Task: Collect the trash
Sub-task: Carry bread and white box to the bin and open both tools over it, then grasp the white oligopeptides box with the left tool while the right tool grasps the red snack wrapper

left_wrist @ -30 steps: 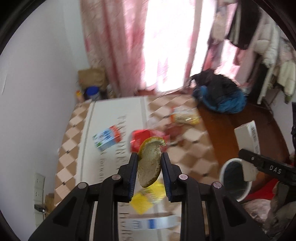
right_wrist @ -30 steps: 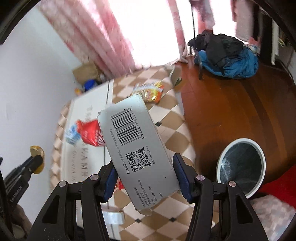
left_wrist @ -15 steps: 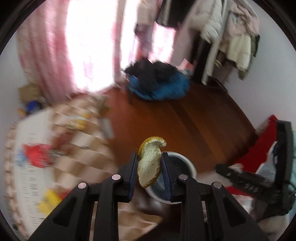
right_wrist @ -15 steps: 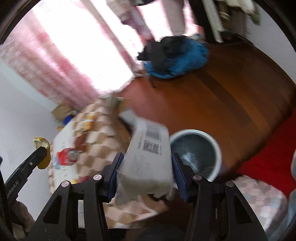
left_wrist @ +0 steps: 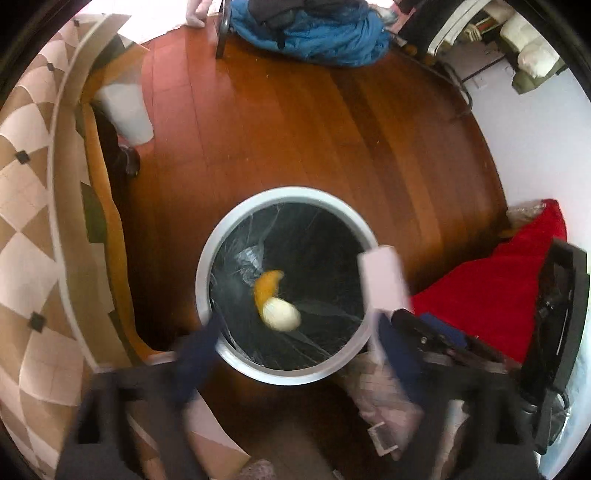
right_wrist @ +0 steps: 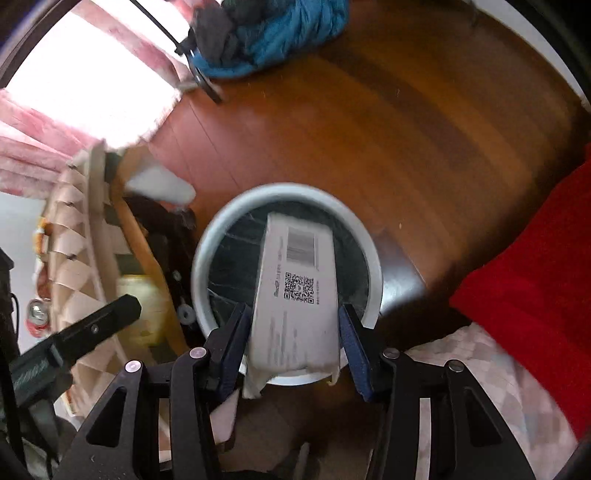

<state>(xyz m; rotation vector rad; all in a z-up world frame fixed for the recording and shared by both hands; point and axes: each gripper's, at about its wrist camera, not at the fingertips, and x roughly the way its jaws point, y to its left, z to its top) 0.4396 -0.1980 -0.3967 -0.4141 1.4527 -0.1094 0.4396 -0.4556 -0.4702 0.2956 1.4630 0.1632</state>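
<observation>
A round white bin (left_wrist: 207,266) with a black liner stands on the wood floor; it also shows in the right wrist view (right_wrist: 201,258). My left gripper (left_wrist: 295,343) is open above the bin, blurred. An orange peel (left_wrist: 275,299) is free of it, inside the bin's mouth. My right gripper (right_wrist: 291,328) is shut on a white carton (right_wrist: 295,291) with a barcode and QR code, held over the bin. The carton (left_wrist: 384,277) and right gripper show at the bin's right rim in the left wrist view.
A table with a checkered cloth (left_wrist: 26,206) stands left of the bin. A blue bundle of clothes (left_wrist: 317,33) lies at the far side of the floor. A red cloth (left_wrist: 491,295) lies to the right. A white bag (left_wrist: 127,110) sits by the table.
Both grippers swung from the table to above the bin. My left gripper opened and let go of the orange peel, which now sits in the bin's mouth. The right still grips the carton.
</observation>
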